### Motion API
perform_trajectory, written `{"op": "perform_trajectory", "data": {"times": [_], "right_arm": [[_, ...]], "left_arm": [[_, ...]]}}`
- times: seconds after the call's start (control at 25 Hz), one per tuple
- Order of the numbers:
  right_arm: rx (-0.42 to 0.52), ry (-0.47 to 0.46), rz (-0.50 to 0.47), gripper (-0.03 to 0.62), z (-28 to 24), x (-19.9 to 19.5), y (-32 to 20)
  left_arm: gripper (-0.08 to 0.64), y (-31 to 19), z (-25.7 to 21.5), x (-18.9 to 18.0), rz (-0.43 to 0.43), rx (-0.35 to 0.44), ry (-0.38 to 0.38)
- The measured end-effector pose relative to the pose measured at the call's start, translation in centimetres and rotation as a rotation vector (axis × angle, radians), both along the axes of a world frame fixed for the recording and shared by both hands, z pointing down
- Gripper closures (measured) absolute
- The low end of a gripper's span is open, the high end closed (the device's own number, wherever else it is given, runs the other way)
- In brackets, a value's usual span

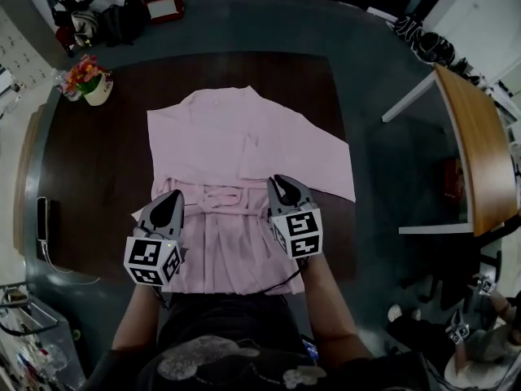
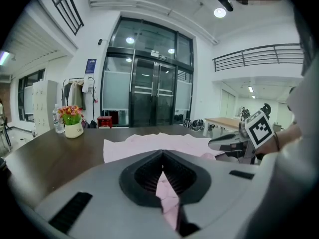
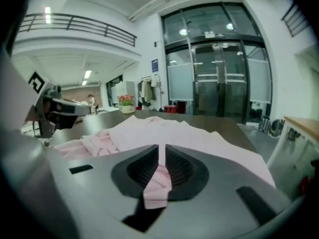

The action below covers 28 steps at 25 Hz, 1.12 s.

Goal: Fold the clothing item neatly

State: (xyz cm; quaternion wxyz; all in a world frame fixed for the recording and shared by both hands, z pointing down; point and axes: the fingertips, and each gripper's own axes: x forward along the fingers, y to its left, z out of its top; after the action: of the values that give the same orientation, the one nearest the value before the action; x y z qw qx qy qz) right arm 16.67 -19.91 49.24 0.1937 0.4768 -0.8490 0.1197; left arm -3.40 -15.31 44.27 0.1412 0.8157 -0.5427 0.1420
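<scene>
L tongs (image 1: 173,195) & R tongs (image 1: 282,182) each clamped on a pinch of the pink garment (image 1: 216,129), which lies on the bench (image 1: 89,161) w/ its long axis running straight away from both, collar at far end, so neither's nearer.

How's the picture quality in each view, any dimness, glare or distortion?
Head view: dim, fisheye-bent, the pink garment stands out from the dark table. Left gripper view: bright, a ceiling lamp glaring, corners vignetted black. Right gripper view: bright, the balcony railing bowed.
</scene>
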Motion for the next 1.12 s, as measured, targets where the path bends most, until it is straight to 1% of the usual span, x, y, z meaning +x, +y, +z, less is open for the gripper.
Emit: {"op": "perform_trajectory", "data": {"times": [0.04,0.08,0.12,0.16,0.24,0.32,0.36,0.4,0.44,0.48,0.64,0.8,0.88,1.0,1.08,1.12], "right_arm": [[-0.004,0.04,-0.06,0.567,0.3,-1.5,-0.1],[-0.017,0.077,-0.111,0.528,0.9,-2.9,-0.2],[-0.034,0.115,-0.151,0.497,1.7,-4.1,-0.4],[-0.05,0.156,-0.178,0.483,2.5,-4.9,-0.7],[-0.074,0.25,-0.2,0.471,4.2,-6.0,-1.4],[-0.088,0.34,-0.188,0.472,5.5,-6.4,-2.1],[-0.092,0.373,-0.17,0.473,5.9,-6.2,-2.4],[-0.091,0.394,-0.143,0.494,5.9,-6.0,-2.9],[-0.081,0.406,-0.108,0.54,5.6,-5.5,-3.5],[-0.068,0.411,-0.069,0.563,5.2,-4.9,-4.2],[-0.044,0.416,0.063,0.565,4.0,-1.3,-7.4],[-0.073,0.399,0.172,0.565,4.3,2.7,-9.4],[-0.101,0.394,0.225,0.563,4.6,4.3,-9.6],[-0.126,0.422,0.324,0.561,4.9,6.7,-9.1],[-0.128,0.451,0.408,0.561,4.4,8.5,-8.6],[-0.118,0.449,0.441,0.561,3.9,9.0,-8.5]], "left_arm": [[0.549,-0.1,0.0,-0.1,-0.004,-0.001,0.002],[0.549,-0.1,0.0,-0.2,-0.008,-0.002,0.004],[0.549,-0.2,0.0,-0.4,-0.013,-0.003,0.006],[0.549,-0.2,0.0,-0.6,-0.017,-0.003,0.008],[0.549,-0.4,0.1,-1.3,-0.028,-0.007,0.012],[0.549,-0.7,0.3,-2.1,-0.038,-0.014,0.023],[0.549,-0.8,0.4,-2.5,-0.04,-0.019,0.029],[0.549,-1.0,0.6,-2.8,-0.039,-0.025,0.034],[0.549,-1.3,0.9,-3.2,-0.035,-0.031,0.035],[0.549,-1.6,1.1,-3.4,-0.029,-0.037,0.035],[0.549,-3.2,1.9,-4.1,0.006,-0.054,0.04],[0.549,-4.9,2.6,-4.1,0.045,-0.055,0.056],[0.549,-5.5,3.0,-4.1,0.063,-0.06,0.056],[0.549,-5.9,3.6,-4.5,0.079,-0.073,0.067],[0.549,-6.1,3.9,-4.8,0.083,-0.079,0.078],[0.549,-6.3,4.0,-4.9,0.084,-0.081,0.082]]}}
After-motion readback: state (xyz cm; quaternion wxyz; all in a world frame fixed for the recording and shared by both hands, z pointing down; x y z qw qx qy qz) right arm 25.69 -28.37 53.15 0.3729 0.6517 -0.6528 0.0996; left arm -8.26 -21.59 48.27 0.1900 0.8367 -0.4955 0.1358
